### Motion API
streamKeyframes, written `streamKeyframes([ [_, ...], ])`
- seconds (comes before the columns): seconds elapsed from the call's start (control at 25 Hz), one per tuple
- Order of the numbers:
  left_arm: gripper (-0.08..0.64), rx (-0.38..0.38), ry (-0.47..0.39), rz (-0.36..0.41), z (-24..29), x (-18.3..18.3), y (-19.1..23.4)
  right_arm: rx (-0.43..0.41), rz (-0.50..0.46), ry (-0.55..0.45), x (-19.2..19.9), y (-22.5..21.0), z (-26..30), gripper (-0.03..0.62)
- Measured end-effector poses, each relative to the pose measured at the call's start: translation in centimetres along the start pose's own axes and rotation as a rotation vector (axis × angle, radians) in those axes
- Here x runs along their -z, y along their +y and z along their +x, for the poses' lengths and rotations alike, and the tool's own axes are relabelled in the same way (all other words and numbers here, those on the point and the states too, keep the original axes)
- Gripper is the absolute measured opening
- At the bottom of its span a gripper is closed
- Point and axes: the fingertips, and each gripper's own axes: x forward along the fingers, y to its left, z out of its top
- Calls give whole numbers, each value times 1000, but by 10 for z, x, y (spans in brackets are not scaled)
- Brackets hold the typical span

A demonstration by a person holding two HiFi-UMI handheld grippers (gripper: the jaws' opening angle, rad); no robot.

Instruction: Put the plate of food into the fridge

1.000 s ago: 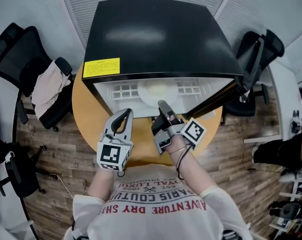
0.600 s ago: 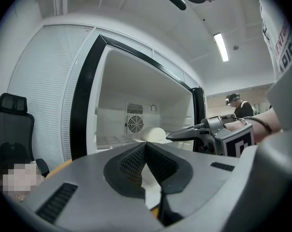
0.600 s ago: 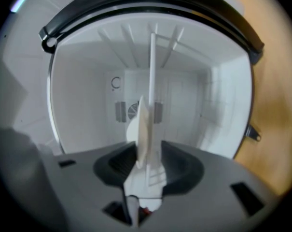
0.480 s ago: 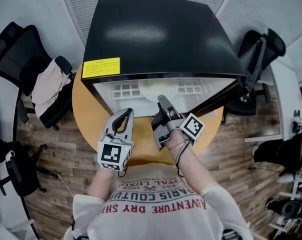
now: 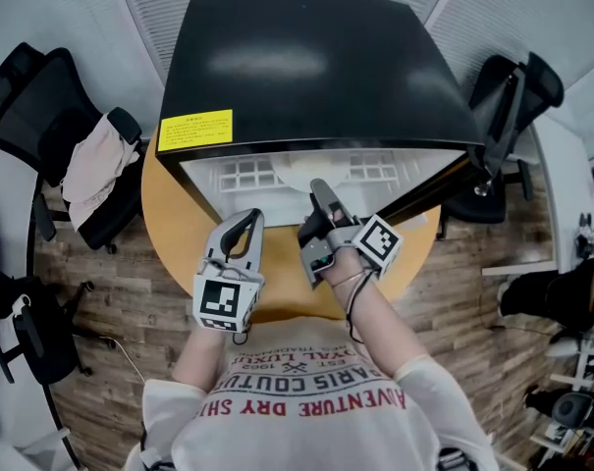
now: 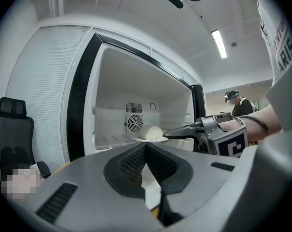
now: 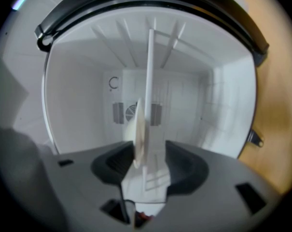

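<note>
A black mini fridge (image 5: 306,67) stands open on a round wooden table (image 5: 174,224). Inside, a white plate (image 6: 153,139) with a pale mound of food (image 6: 152,131) rests on the shelf. My right gripper (image 5: 321,192) reaches into the fridge mouth and its jaws are opening. In the right gripper view the plate (image 7: 140,129) shows edge-on between the spread pads, which do not press on it. My left gripper (image 5: 243,224) hangs before the fridge, left of the right one, shut on nothing.
The fridge door (image 5: 444,189) swings open to the right. Black office chairs stand at left (image 5: 51,116) and right (image 5: 508,106); a cloth (image 5: 95,170) drapes over the left one. A yellow label (image 5: 195,129) sits on the fridge top. A person (image 5: 562,297) is at far right.
The right gripper's jaws have spread apart off the plate's rim, leaving the plate on the fridge shelf. The left gripper has stayed where it was.
</note>
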Motion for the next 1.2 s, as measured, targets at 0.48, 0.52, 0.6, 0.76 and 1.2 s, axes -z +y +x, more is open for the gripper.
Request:
streamKeyframes([
  [0.48, 29, -20, 5, 24, -10, -3, -22, -87, -6, 38, 10, 23, -44, 194],
  [0.52, 29, -19, 8, 21, -11, -3, -26, -89, -35, 49, 10, 25, -50, 153],
  [0.6, 29, -14, 9, 18, -14, -5, -33, -81, -132, 67, 9, 29, -62, 44],
  [0.76, 29, -13, 2, 11, -19, -10, -47, -85, -364, 99, 8, 38, -79, 32],
  [1.2, 29, -45, -10, 26, -41, -19, -68, 22, -1128, 92, 10, 39, -120, 29],
])
